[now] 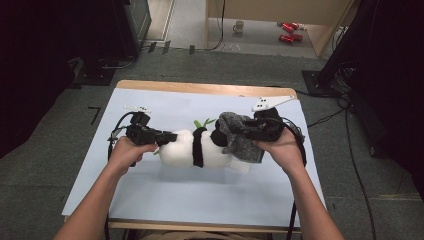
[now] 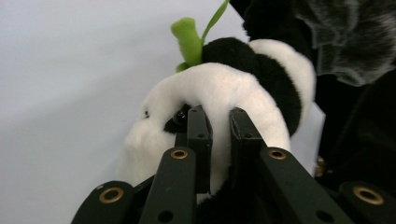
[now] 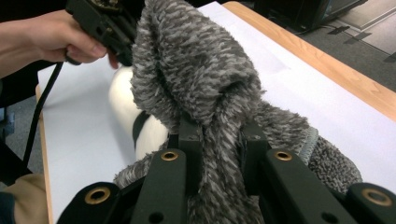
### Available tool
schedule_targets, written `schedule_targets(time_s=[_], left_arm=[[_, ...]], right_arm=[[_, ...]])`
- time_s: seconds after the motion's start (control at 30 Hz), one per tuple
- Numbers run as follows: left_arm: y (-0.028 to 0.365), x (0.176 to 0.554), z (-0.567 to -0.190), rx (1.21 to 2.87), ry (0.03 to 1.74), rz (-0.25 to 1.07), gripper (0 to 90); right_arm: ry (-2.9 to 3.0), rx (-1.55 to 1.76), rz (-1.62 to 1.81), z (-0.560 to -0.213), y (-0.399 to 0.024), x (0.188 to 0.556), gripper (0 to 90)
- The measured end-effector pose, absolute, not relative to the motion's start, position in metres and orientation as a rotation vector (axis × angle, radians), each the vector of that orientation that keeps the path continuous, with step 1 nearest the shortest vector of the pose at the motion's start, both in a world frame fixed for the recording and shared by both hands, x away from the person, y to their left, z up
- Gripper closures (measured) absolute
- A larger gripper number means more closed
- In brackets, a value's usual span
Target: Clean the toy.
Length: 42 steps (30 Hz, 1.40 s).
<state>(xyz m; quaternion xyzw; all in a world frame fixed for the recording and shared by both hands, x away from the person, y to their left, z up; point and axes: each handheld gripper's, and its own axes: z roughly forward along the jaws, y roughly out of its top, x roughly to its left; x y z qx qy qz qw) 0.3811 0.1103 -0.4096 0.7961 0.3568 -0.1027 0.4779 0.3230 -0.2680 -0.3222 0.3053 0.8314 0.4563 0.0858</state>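
A pale blue sheet (image 1: pixel 150 190) covers a wooden table (image 1: pixel 200 88) at frame centre, on grey carpet (image 1: pixel 60 130), dark equipment to either side. Mid-table lies a plush panda (image 1: pixel 200 148); the left gripper (image 1: pixel 167 137) pinches its white fur, while the right gripper (image 1: pixel 235 131) clamps a grey fuzzy cloth (image 1: pixel 245 145) at the panda's right end. The sheet's bottom half and upper left lie bare. A mug (image 1: pixel 239 26) and red cans (image 1: pixel 289 31) sit on the floor at top.
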Motion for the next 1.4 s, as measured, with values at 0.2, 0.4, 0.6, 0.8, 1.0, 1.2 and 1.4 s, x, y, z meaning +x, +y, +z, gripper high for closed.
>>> schedule_targets(time_s=[0.2, 0.4, 0.6, 0.8, 1.0, 1.2, 1.4], left_arm=[[0.109, 0.377, -0.409, 1.962, 0.795, -0.105, 65.0], [0.11, 0.373, -0.407, 1.953, 0.74, 0.0, 50.0], [0.109, 0.364, -0.402, 1.956, 0.647, 0.089, 65.4], [0.107, 0.357, -0.401, 1.971, 0.542, 0.169, 77.2], [0.112, 0.361, -0.402, 1.975, 0.515, 0.035, 89.0], [0.111, 0.365, -0.403, 1.992, 0.548, 0.012, 81.6], [0.11, 0.368, -0.401, 2.011, 0.518, -0.09, 62.6]], right_arm=[[2.488, 0.908, 1.354, -0.327, -0.267, 0.323, 77.5], [2.491, 0.903, 1.352, -0.329, -0.265, 0.323, 77.4], [2.493, 0.909, 1.347, -0.331, -0.264, 0.323, 77.4], [2.495, 0.91, 1.341, -0.332, -0.263, 0.323, 77.4], [2.497, 0.909, 1.341, -0.333, -0.264, 0.323, 77.3], [2.501, 0.907, 1.351, -0.333, -0.263, 0.323, 77.3], [2.506, 0.908, 1.346, -0.334, -0.263, 0.322, 77.3]])
